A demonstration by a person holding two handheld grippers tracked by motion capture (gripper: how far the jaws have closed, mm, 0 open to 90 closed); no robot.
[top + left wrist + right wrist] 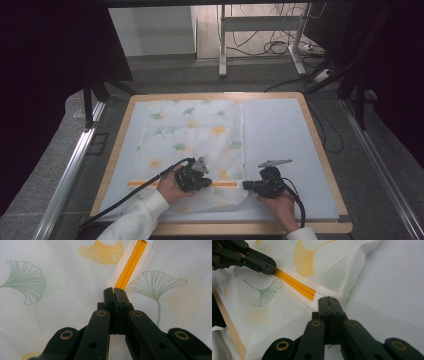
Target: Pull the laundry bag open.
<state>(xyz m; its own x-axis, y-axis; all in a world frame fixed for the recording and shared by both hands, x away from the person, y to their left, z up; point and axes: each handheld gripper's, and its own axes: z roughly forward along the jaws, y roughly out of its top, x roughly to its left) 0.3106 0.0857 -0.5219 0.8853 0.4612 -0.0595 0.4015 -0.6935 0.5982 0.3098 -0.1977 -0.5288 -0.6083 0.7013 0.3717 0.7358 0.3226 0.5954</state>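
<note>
The cloth (192, 137) lies on the left half of the mat (280, 145), which covers the table (320, 150). The zipper strip (227, 184) runs left to right across the cloth's near part. The left gripper (200, 181) sits on the strip near its middle. The right gripper (247, 185) sits at the strip's right end, at the cloth's right edge.

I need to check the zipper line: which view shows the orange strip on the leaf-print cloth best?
The right gripper view: the orange strip runs clear between the left gripper and right gripper. The left gripper view shows one stretch; the high view a thin line.
</note>
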